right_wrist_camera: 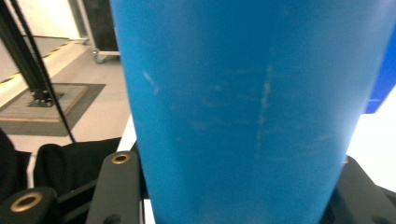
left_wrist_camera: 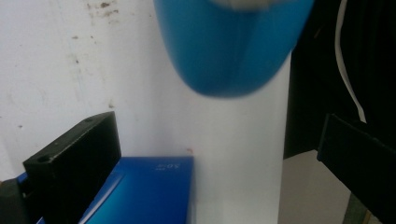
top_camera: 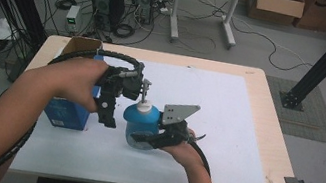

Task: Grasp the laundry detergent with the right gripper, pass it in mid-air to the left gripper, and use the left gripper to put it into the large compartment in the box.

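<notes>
The right gripper (top_camera: 145, 138) is clamped on the blue pump bottle (top_camera: 141, 123), held above the white mat (top_camera: 224, 133) beside the blue box (top_camera: 66, 110), while the left gripper (top_camera: 107, 112), jaws apart and empty, approaches; pressing the pump head (top_camera: 144, 92) likely demands alignment.

Even indoor light; both gripper views blurred, close blue surfaces soft.

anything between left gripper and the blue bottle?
Nothing: in the left gripper view, white mat separates the open left gripper from the blue bottle.
</notes>
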